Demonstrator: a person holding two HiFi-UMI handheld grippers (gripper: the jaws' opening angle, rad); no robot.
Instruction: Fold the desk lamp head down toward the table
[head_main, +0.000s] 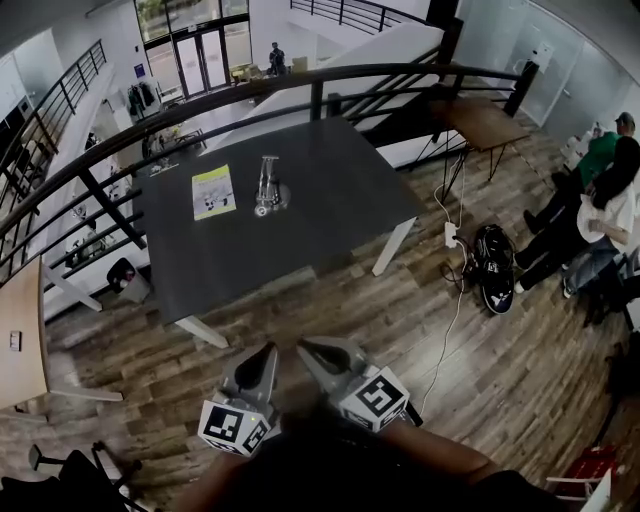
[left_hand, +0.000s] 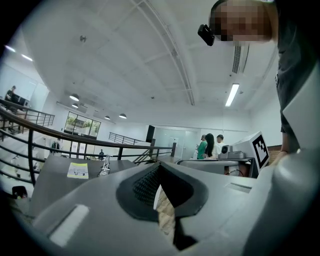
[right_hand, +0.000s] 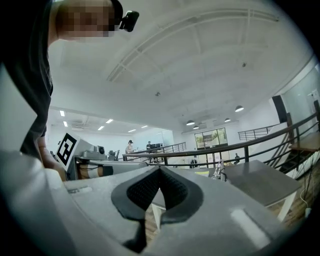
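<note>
I stand on an open mezzanine of a large office-type building. Evidence: 1 black metal railing (head_main: 250, 85) borders the floor edge, with a lower hall and glass entrance doors (head_main: 200, 58) visible beyond it. A staircase (head_main: 380, 50) adjoins the railing. The wood-plank floor (head_main: 300, 310) carries 1 dark table (head_main: 330, 210). People (head_main: 600, 200) sit at the right. Strip lights (left_hand: 232, 95) are mounted on the high white ceiling.

Surface (head_main: 300, 210): matt dark grey top, white legs; leaflet (head_main: 213, 190) yellow-green, desk lamp (head_main: 268, 186) silvery metal. Floor (head_main: 400, 320): brown wood-grain planks. Left hand-held gripper (head_main: 268, 350) and right hand-held gripper (head_main: 303, 347): pale grey shells, black ribbed pads, black-and-white square-marker cubes.
</note>
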